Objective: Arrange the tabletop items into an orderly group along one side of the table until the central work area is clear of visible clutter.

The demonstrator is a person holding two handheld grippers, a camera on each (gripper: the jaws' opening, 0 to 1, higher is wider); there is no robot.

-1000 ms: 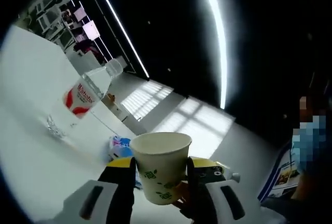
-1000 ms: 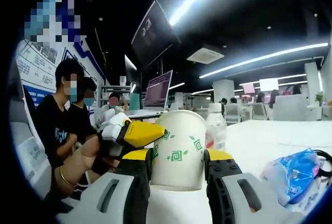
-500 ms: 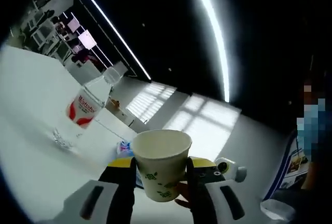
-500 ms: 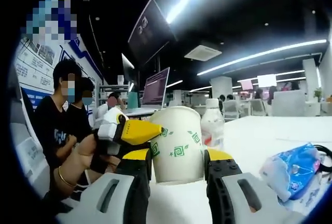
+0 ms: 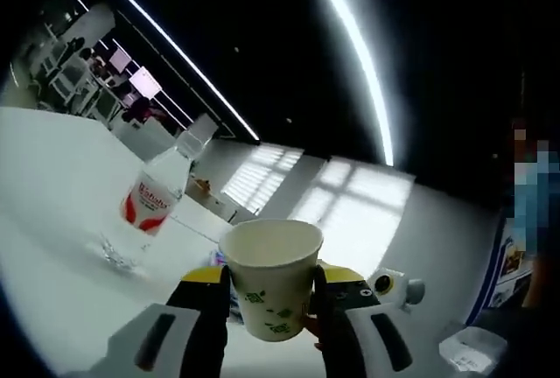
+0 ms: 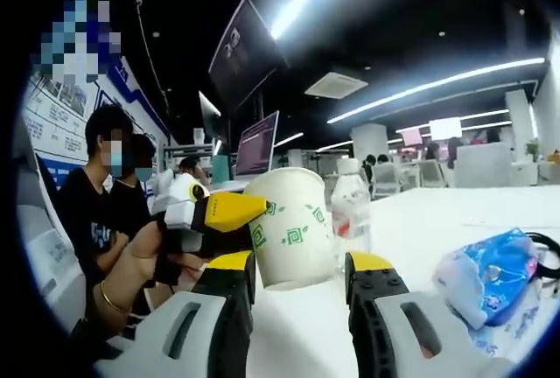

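A white paper cup (image 5: 271, 286) with green marks is held between the jaws of my left gripper (image 5: 271, 277), which is shut on it above the white table (image 5: 52, 264). In the right gripper view the same cup (image 6: 293, 229) hangs tilted, off the table, with the left gripper's yellow jaw tip (image 6: 223, 210) pressed on its side. My right gripper (image 6: 302, 264) stands open just below the cup, its jaws apart on either side and not touching it. A clear water bottle (image 5: 157, 203) with a red label stands upright behind the cup (image 6: 350, 212).
A blue plastic packet (image 6: 486, 277) lies on the table (image 6: 437, 220) to the right, with a black cable loop (image 6: 547, 255) past it. A person's hand (image 6: 131, 273) holds the left gripper. Seated people (image 6: 96, 203) are at the left, beyond the table's edge.
The cup has risen and tilted in the left gripper's hold, now above the right gripper's jaws. The left gripper view has swung, so the bottle sits more upright in it.
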